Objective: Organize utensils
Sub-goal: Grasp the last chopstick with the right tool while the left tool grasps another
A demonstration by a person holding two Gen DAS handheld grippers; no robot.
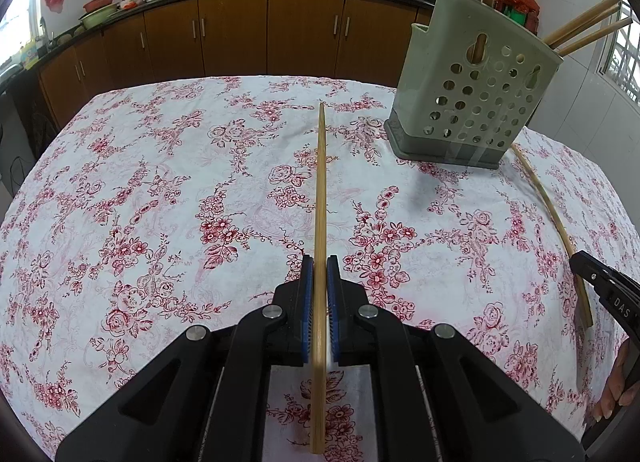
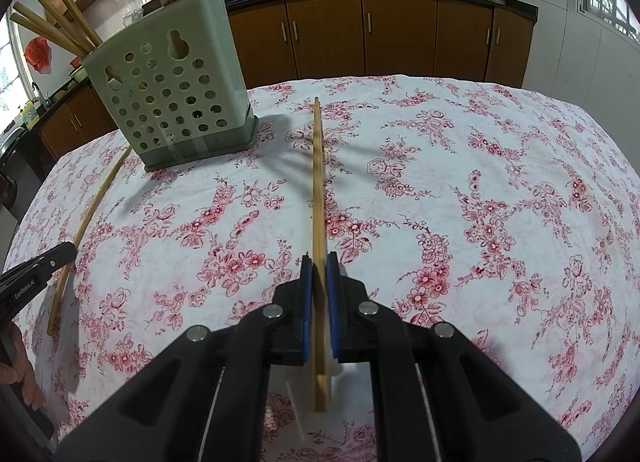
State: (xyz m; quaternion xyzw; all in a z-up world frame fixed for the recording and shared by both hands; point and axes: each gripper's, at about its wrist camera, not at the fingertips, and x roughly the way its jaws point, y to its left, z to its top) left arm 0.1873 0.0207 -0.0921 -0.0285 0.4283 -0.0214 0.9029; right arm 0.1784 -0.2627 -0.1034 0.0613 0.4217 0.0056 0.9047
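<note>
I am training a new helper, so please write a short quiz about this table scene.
1. True or false: the left gripper is shut on a chopstick.
2. The green utensil holder stands on: A) the flowered tablecloth; B) the kitchen counter; C) the floor.
3. Fill in: the right gripper also clamps a wooden ____.

Key: 1 true; 2 A; 3 chopstick.

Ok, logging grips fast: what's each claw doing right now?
Left claw: closed on a chopstick.
Right claw: closed on another chopstick.
</note>
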